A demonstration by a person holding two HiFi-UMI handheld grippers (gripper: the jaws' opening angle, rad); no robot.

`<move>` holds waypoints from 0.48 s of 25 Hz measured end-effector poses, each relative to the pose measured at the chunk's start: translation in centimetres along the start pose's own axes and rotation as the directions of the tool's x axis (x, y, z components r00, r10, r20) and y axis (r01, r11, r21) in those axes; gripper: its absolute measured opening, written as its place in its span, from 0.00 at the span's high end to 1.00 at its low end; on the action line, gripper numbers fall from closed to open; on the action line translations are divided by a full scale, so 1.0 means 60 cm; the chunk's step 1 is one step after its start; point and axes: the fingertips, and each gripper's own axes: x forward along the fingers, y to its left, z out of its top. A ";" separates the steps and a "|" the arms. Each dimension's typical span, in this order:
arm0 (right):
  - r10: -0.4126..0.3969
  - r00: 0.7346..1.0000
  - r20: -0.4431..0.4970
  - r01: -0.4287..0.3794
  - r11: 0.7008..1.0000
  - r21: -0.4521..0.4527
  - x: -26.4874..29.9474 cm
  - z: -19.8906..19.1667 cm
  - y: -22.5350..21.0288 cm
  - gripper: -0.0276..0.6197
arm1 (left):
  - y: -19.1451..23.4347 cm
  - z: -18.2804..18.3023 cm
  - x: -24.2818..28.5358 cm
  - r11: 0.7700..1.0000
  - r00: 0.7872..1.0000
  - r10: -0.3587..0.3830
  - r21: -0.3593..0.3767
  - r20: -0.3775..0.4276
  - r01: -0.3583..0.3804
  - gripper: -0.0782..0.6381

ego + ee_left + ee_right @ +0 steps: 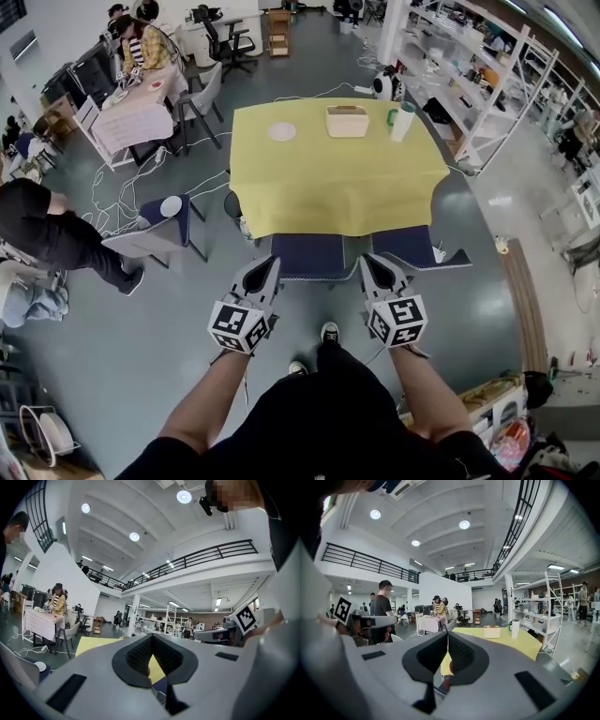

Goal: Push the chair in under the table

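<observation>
Chair (309, 255) faces table (337, 187) squarely, seat front at its edge.

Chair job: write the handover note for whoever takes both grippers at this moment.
Grippers: the left gripper is shut and empty, at the near left corner of the blue chair. The right gripper is shut and empty, at its near right corner. Contact can't be confirmed for either.
Things: the chair's seat sticks out from the near edge of the yellow-covered table. A second blue chair stands to its right, angled.
Done: grippers lined up behind the chair.
Left: push it in under the table.
</observation>
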 end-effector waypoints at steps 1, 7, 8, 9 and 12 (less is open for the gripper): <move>0.003 1.000 -0.002 -0.003 1.000 0.000 0.007 -0.002 -0.006 0.94 | 0.003 -0.002 0.008 1.000 1.000 0.002 0.001 -0.001 -0.002 0.88; 0.027 1.000 -0.007 -0.027 0.999 0.023 0.061 -0.005 -0.046 0.94 | 0.033 -0.008 0.056 0.999 0.999 0.034 0.001 -0.011 -0.034 0.88; 0.031 1.000 -0.005 -0.031 0.999 0.027 0.073 -0.003 -0.052 0.94 | 0.040 -0.009 0.065 0.999 0.999 0.039 0.001 -0.013 -0.039 0.88; 0.036 0.999 -0.002 -0.036 0.999 0.030 0.085 0.000 -0.058 0.94 | 0.047 -0.010 0.074 0.999 0.999 0.043 0.001 -0.015 -0.043 0.88; 0.057 0.998 -0.003 -0.057 0.998 0.038 0.120 0.006 -0.077 0.94 | 0.061 -0.012 0.104 0.998 0.998 0.058 0.003 -0.023 -0.058 0.88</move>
